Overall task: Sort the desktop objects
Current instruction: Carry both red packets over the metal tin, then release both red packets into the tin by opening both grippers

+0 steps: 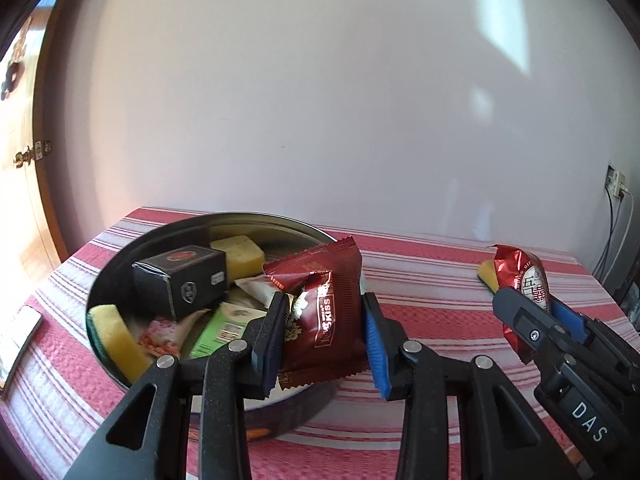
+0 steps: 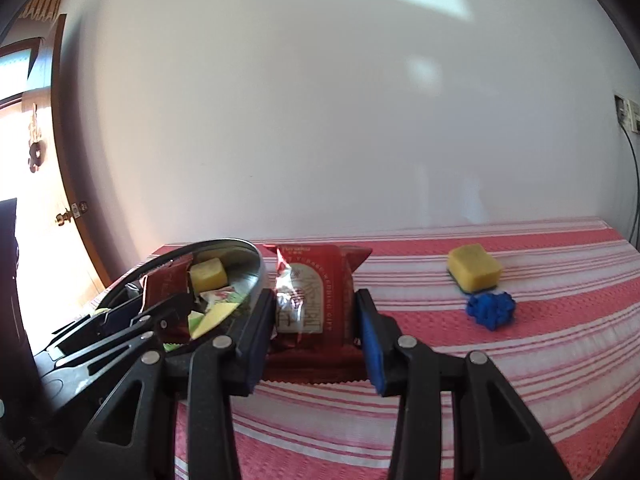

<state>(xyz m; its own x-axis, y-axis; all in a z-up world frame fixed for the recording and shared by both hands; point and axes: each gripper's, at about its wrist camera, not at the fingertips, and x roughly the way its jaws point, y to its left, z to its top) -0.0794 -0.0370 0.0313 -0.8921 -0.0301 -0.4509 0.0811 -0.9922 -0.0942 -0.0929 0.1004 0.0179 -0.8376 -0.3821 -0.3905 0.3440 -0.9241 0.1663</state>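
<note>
Both grippers, left (image 1: 324, 334) and right (image 2: 314, 340), clamp red snack packets (image 1: 320, 312) beside the part-filled tin (image 1: 120, 256) (sponge (image 2: 474, 266), blue wad (image 2: 491, 309) remain outside it).

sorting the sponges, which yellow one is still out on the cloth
The yellow sponge beside the blue clump, alone on the striped cloth; the other sponges lie in the round tin.

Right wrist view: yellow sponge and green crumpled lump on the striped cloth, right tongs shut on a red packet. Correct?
Not quite: the lump is blue, as the right wrist view shows. The sponge, cloth and right tongs shut on the red packet are as stated.
</note>
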